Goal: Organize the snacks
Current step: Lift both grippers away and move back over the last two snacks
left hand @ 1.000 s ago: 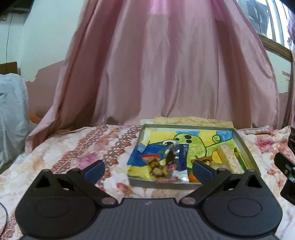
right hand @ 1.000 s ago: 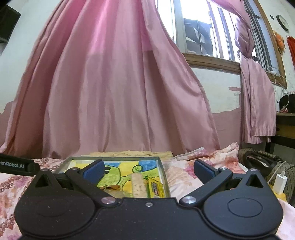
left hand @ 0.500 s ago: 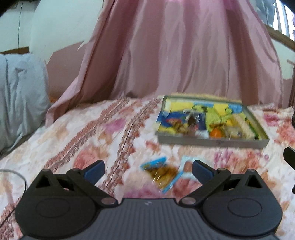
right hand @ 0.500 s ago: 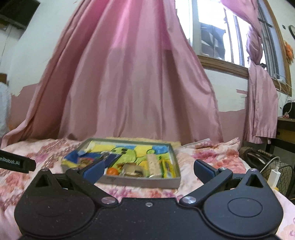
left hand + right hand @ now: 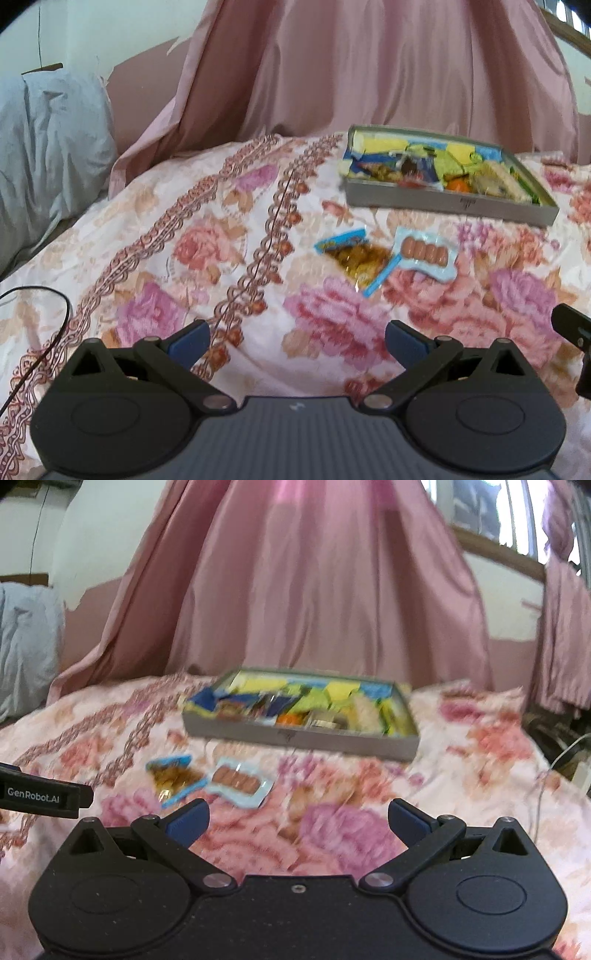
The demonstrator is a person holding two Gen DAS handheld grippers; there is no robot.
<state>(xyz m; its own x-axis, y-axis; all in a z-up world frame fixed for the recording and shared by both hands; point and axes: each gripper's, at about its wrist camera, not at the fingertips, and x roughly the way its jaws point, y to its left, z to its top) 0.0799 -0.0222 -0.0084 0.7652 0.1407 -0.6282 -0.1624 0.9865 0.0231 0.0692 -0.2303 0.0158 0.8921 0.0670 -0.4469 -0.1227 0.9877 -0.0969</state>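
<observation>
A grey tray with a colourful cartoon lining holds several snacks on a floral bedsheet. In front of it lie two loose packets: a blue-edged bag of golden snacks and a pale blue pack of small sausages. My left gripper is open with nothing between its fingers, well short of both packets. My right gripper is open too, empty, just behind the sausage pack.
A pink curtain hangs behind the bed. A grey-blue pillow lies at the left. A thin black cable crosses the sheet near my left gripper. Cables and a charger sit off the bed's right edge.
Both grippers have pulled back from the tray and tilted down, so the sheet and the two loose packets in front of the tray have come into view. Both stay open.
</observation>
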